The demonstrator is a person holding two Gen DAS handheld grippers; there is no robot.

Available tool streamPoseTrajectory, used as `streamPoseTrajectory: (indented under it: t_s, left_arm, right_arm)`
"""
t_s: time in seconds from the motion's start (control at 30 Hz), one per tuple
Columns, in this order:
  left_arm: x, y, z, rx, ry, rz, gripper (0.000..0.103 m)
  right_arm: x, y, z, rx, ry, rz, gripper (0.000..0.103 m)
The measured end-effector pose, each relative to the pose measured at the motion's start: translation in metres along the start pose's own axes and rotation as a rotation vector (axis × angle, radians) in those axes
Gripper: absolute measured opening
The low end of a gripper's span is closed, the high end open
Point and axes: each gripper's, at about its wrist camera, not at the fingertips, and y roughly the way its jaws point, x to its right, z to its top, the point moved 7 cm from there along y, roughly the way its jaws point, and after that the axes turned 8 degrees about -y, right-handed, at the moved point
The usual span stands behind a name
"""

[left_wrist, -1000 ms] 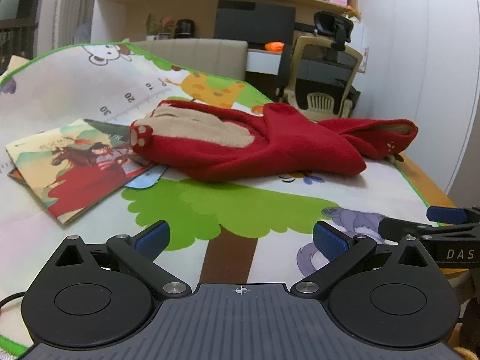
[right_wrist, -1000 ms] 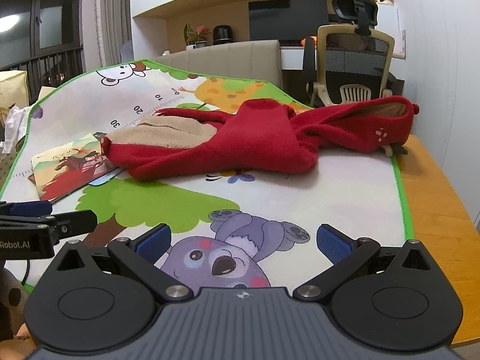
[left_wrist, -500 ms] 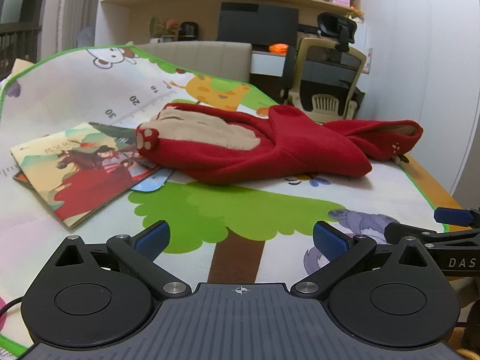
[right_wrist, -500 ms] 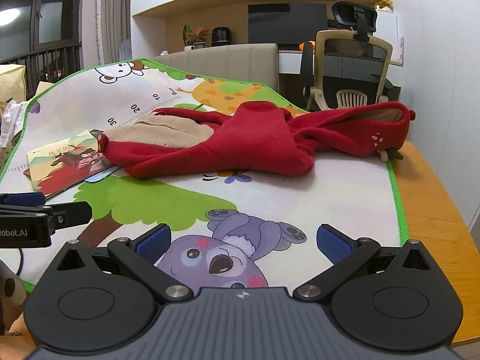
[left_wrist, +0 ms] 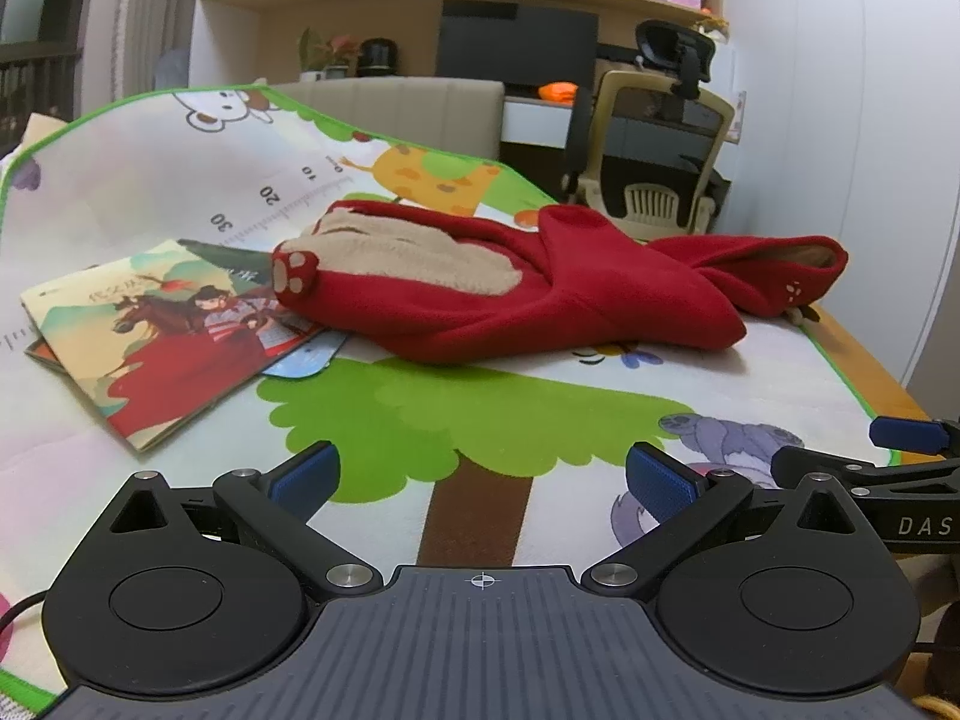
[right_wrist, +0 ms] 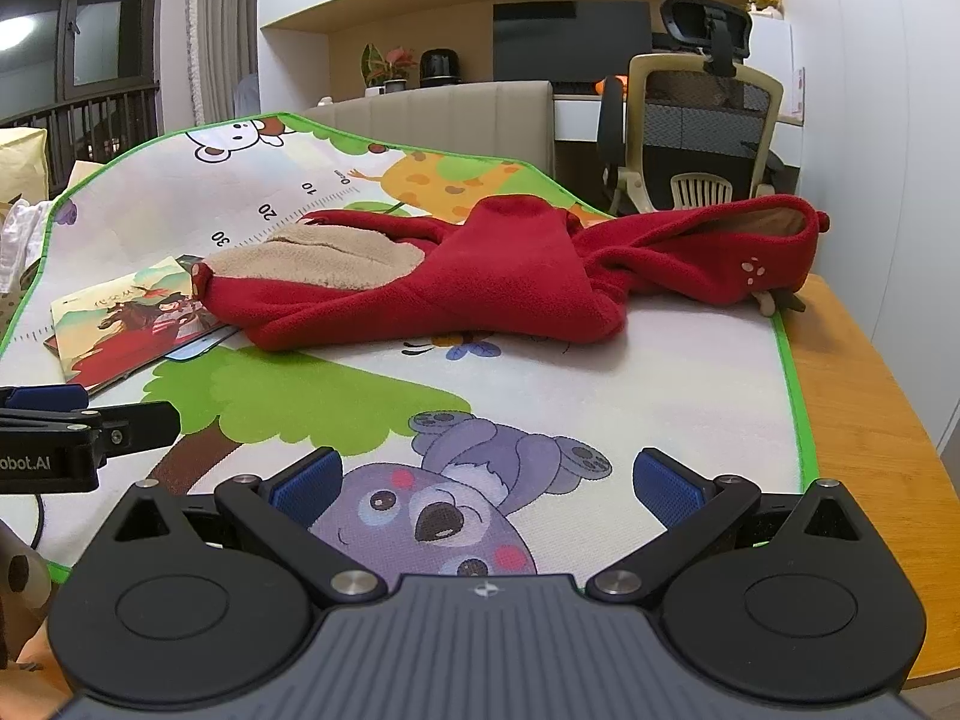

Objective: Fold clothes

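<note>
A red fleece garment (left_wrist: 540, 294) with a beige lining lies crumpled across the far half of the cartoon play mat (left_wrist: 480, 408); the right wrist view shows the same red garment (right_wrist: 516, 276) on the mat (right_wrist: 660, 372). My left gripper (left_wrist: 480, 477) hovers open over the mat's near edge, well short of the garment, nothing between its blue pads. My right gripper (right_wrist: 486, 483) is open too, above the koala print. Each gripper's tip shows at the side of the other's view.
A picture book (left_wrist: 162, 336) lies on the mat left of the garment, partly under its sleeve. The wooden tabletop (right_wrist: 864, 420) is bare to the right of the mat. An office chair (left_wrist: 654, 162) and a beige sofa back (right_wrist: 444, 114) stand behind.
Both grippers have crept forward toward the garment, which looms slightly larger. Both stay open and the garment has not moved.
</note>
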Motion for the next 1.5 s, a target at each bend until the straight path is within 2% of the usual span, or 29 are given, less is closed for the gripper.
streamPoseTrajectory:
  t_s: [1.5]
  left_arm:
    - [0.0032, 0.0016, -0.0032, -0.011, 0.032, 0.010, 0.103]
  right_arm:
    - [0.0029, 0.0047, -0.0051, -0.031, 0.024, 0.014, 0.103]
